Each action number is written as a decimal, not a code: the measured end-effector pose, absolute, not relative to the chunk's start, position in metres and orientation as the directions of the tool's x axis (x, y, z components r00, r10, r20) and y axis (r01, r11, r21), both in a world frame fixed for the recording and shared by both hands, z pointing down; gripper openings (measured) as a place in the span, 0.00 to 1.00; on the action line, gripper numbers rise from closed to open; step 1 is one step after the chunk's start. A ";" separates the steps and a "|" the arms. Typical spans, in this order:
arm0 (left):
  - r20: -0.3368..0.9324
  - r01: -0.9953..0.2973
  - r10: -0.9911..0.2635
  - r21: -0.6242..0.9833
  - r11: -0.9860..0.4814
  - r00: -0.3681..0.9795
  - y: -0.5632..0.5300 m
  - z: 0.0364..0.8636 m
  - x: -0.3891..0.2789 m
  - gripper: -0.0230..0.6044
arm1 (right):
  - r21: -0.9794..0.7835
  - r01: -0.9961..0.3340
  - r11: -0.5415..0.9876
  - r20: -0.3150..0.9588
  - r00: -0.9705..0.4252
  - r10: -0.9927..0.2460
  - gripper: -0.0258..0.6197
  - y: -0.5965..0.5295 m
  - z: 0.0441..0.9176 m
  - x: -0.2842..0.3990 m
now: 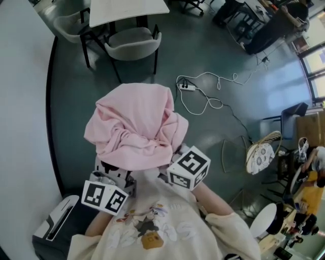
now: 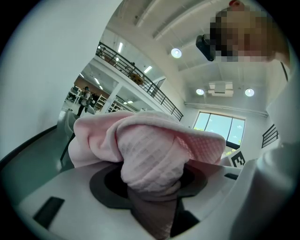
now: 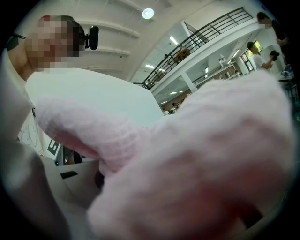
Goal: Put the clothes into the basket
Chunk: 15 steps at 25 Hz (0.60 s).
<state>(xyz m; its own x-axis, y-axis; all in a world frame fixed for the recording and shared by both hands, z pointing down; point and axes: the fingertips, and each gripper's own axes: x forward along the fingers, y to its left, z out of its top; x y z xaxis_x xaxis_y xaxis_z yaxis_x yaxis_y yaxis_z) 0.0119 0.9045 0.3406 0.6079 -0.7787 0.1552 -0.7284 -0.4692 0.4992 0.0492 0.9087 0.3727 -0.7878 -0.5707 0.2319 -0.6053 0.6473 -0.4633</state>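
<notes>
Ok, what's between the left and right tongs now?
The pink garment, bunched up, spans from the left tongs to the right tongs; both grip it. The head view shows it.

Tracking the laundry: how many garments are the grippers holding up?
1: the pink garment, bunched over the left gripper and right gripper in mid-air. Another could be hidden inside the bundle.

Dark grey-green floor (image 1: 81, 96) seen from above. A white power strip (image 1: 187, 87) lies on it, its white cables (image 1: 215, 103) looping off to the right. A grey chair (image 1: 133, 41) and a white table (image 1: 127, 10) stand at the top edge
</notes>
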 end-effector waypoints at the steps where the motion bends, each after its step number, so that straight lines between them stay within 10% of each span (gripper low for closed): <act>1: 0.157 -0.730 -0.780 0.500 -0.466 0.606 0.901 0.341 0.010 0.41 | -0.466 -0.605 0.646 0.233 -0.788 -0.569 0.29 0.905 0.373 0.047; 15: 0.160 -0.767 -0.824 0.494 -0.410 0.544 0.780 0.352 -0.016 0.41 | -0.485 -0.556 0.675 0.222 -0.825 -0.520 0.29 0.781 0.386 0.023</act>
<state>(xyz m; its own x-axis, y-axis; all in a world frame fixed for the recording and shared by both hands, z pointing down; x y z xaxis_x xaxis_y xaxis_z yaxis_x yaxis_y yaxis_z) -0.0156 0.7797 0.3524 0.5435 -0.8241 0.1596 -0.7667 -0.4100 0.4941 0.0226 0.7813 0.3858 -0.8247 -0.5200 0.2224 -0.5563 0.6750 -0.4847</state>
